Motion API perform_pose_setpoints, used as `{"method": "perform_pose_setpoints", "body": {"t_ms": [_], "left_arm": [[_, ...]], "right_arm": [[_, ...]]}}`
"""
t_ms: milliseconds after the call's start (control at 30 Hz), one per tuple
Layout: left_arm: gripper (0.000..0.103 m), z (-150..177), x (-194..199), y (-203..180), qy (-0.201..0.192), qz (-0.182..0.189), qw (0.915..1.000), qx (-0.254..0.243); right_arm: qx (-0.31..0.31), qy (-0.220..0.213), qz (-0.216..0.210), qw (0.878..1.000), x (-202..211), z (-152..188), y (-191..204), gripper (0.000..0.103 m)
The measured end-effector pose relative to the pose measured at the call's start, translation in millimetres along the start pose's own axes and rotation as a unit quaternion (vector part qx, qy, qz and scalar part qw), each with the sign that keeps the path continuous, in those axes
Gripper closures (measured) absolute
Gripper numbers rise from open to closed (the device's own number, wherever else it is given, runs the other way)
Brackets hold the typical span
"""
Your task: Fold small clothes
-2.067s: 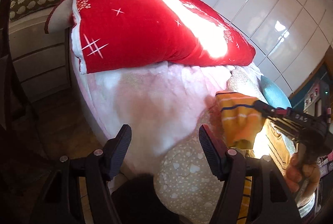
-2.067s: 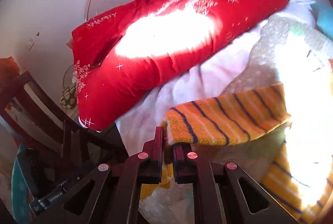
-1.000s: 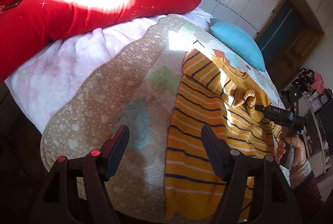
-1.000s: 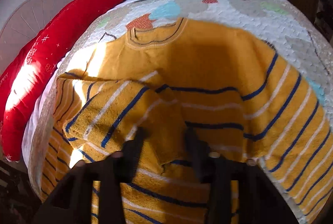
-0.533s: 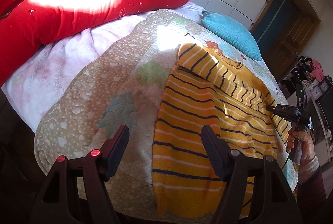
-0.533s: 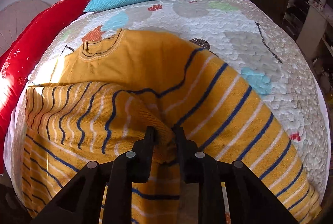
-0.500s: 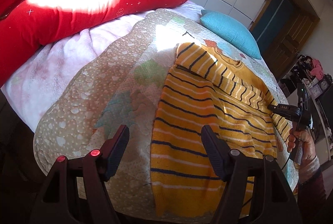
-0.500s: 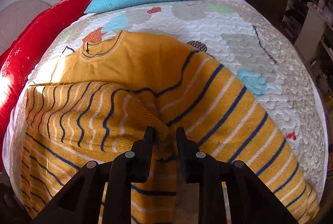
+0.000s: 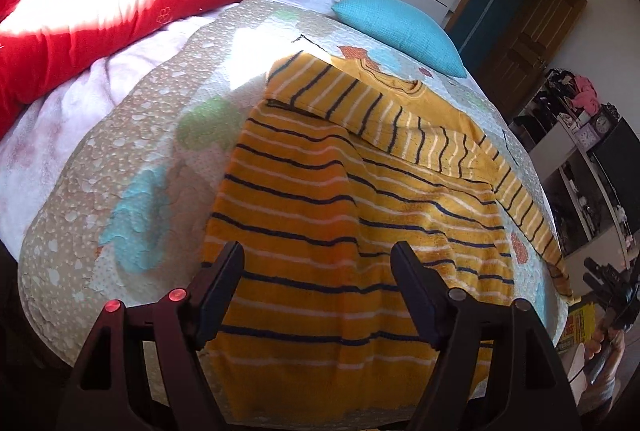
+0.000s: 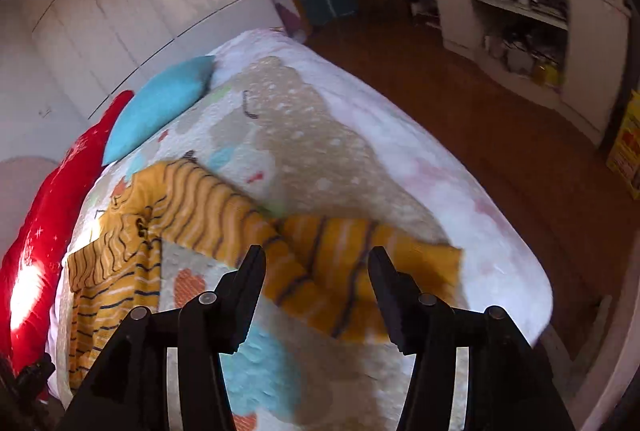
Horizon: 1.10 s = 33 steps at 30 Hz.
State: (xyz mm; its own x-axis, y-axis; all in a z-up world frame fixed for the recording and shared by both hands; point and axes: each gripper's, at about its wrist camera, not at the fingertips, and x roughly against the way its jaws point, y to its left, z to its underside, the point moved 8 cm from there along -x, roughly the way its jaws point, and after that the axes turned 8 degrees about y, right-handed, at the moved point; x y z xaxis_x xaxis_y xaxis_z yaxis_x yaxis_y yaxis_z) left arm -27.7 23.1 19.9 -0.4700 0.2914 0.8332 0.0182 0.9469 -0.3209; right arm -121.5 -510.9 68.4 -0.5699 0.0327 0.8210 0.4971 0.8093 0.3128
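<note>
Your striped sweater (image 9: 332, 207) lies flat on the bed (image 9: 120, 159), one sleeve (image 9: 404, 119) folded across. Your left claw (image 9: 316, 291) hangs open and empty; your right claw (image 10: 316, 283) is opening, holding nothing. Grab carelessly and the sleeve may unfold.

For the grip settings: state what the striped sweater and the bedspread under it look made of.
Striped sweater: looks like soft knit, likely cotton or wool blend; matte, fuzzy pile, drapes in loose folds. Bedspread: seemingly quilted cotton-type fabric; puckered stitched pattern, matte printed patches. Exact fibres cannot be told.
</note>
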Motion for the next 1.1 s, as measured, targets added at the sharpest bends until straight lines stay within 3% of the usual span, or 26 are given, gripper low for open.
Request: {"method": "perform_pose_setpoints", "body": {"t_ms": [133, 300, 467, 500, 533, 567, 600, 733, 800, 900, 1000, 1100], "left_arm": [[0.028, 3.9, -14.6, -27.5, 0.020, 0.013, 0.9995, -0.022], [0.028, 10.4, -16.5, -55.6, 0.028, 0.018, 0.9980, -0.054], [0.028, 13.7, -12.9, -63.7, 0.028, 0.013, 0.9974, -0.066], [0.028, 14.3, -11.4, -62.4, 0.027, 0.013, 0.9975, -0.064], [0.028, 15.0, -10.1, -60.7, 0.026, 0.012, 0.9978, -0.061], [0.028, 15.5, -8.6, -57.5, 0.024, 0.011, 0.9980, -0.057], [0.028, 15.8, -7.1, -53.8, 0.023, 0.011, 0.9983, -0.053], [0.028, 12.5, 0.5, -32.1, 0.014, 0.004, 0.9994, -0.031], [0.028, 9.6, 6.1, -18.1, 0.006, 0.003, 0.9998, -0.019], [0.028, 5.5, 13.7, 1.1, -0.010, 0.004, 0.9999, -0.002], [0.028, 4.4, 17.9, 16.3, -0.021, 0.007, 0.9997, 0.014], [0.028, 7.4, 18.7, 30.5, -0.022, 0.014, 0.9993, 0.028]], "right_arm": [[-0.077, 0.008, -0.058, 0.995, 12.3, 33.7, -39.7, 0.045], [-0.133, 0.018, -0.150, 0.980, 0.9, 62.7, -29.4, 0.041], [-0.178, -0.012, -0.116, 0.977, -25.9, 39.9, -36.3, 0.039], [-0.192, -0.019, -0.111, 0.975, -30.3, 34.3, -42.2, 0.042], [-0.203, -0.020, -0.114, 0.972, -34.7, 29.6, -46.6, 0.068], [-0.209, -0.016, -0.121, 0.970, -39.2, 25.5, -49.2, 0.086], [-0.211, -0.009, -0.120, 0.970, -43.2, 21.2, -51.2, 0.097], [-0.172, -0.048, -0.078, 0.981, -19.5, -17.1, -46.5, 0.097], [-0.136, -0.081, -0.074, 0.985, 5.1, -44.8, -22.8, 0.097], [-0.061, -0.113, -0.090, 0.988, 32.9, -80.7, 45.9, 0.097], [0.028, -0.107, -0.122, 0.986, 31.6, -96.9, 143.5, 0.097], [0.114, -0.076, -0.161, 0.977, 3.8, -89.4, 256.6, 0.097]]}}
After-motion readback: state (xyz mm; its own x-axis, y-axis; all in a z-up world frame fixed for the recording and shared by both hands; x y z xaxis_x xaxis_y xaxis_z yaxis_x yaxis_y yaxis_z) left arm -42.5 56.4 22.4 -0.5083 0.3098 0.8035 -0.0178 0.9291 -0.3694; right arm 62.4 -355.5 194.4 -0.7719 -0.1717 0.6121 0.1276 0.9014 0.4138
